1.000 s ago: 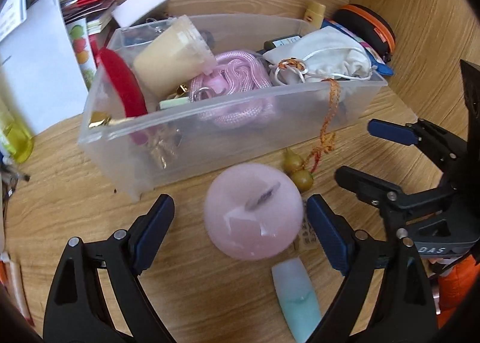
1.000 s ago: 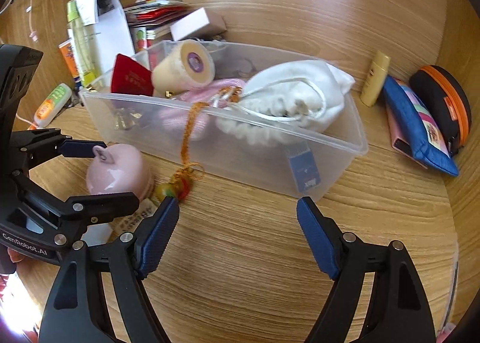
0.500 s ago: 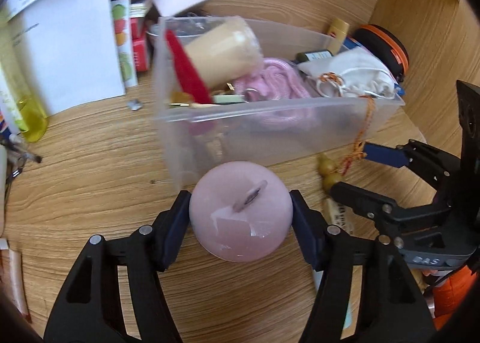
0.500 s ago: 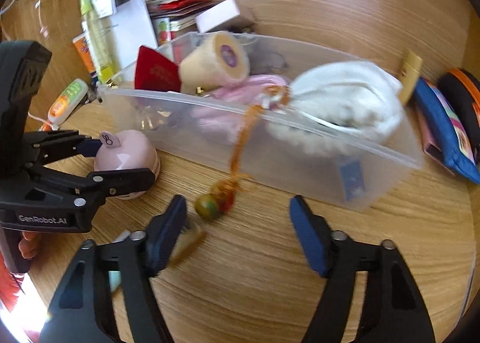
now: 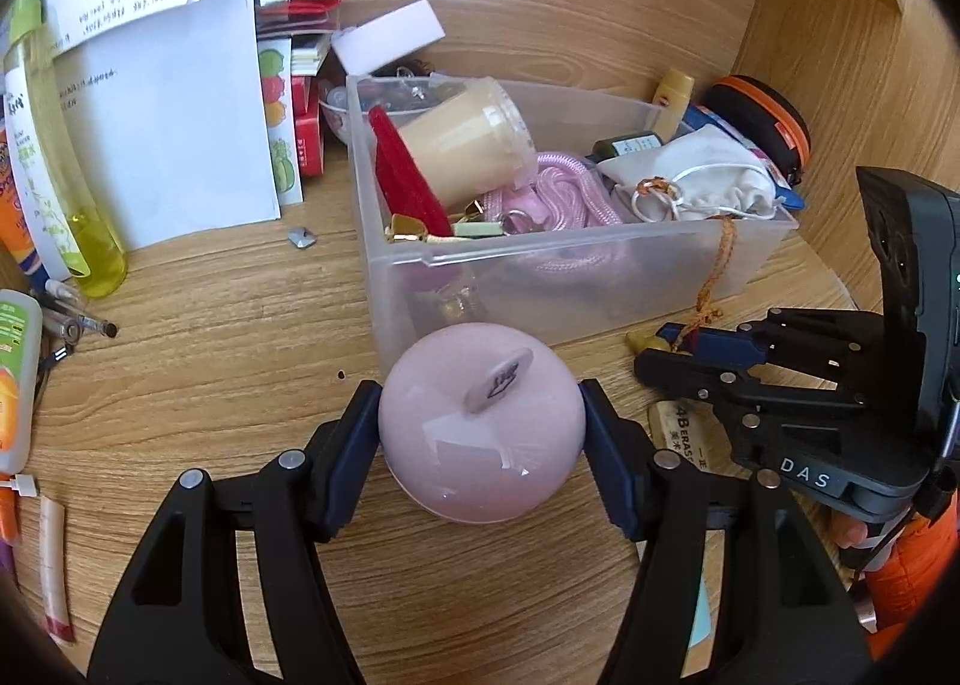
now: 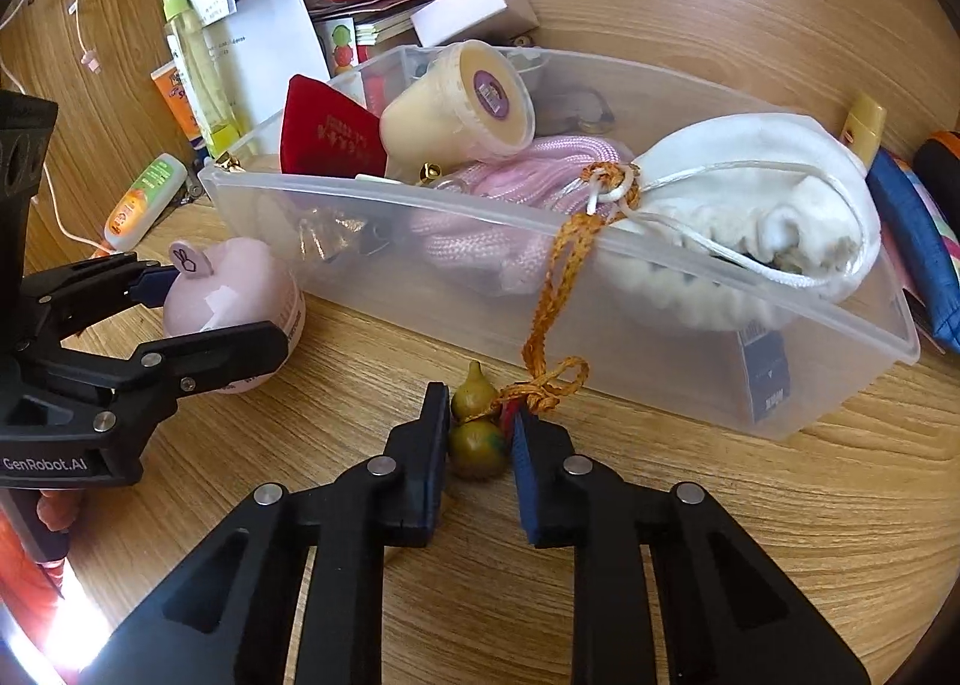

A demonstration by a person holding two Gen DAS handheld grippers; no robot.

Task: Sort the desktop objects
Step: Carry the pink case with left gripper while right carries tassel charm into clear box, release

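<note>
My left gripper (image 5: 480, 433) is shut on a round pink apple-shaped object (image 5: 482, 426), held just in front of the clear plastic bin (image 5: 540, 265); it also shows in the right wrist view (image 6: 234, 295). My right gripper (image 6: 480, 439) is shut on a small olive gourd charm (image 6: 477, 433) on the desk, its orange cord (image 6: 552, 289) running up over the bin rim (image 6: 600, 241). The bin holds a cream cup (image 6: 462, 109), pink rope (image 6: 510, 187), a red pouch (image 6: 330, 136) and a white drawstring bag (image 6: 768, 193).
An eraser (image 5: 681, 436) lies on the desk beside my right gripper. Papers (image 5: 162, 103), bottles (image 5: 54, 145) and tubes (image 5: 15, 373) crowd the left. A blue pouch (image 6: 906, 247) and an orange-rimmed black case (image 5: 762, 121) stand right of the bin. Wooden walls enclose the back and right.
My left gripper closed on the pink apple and lifted it toward the bin's left end. My right gripper moved in and closed on the gourd charm.
</note>
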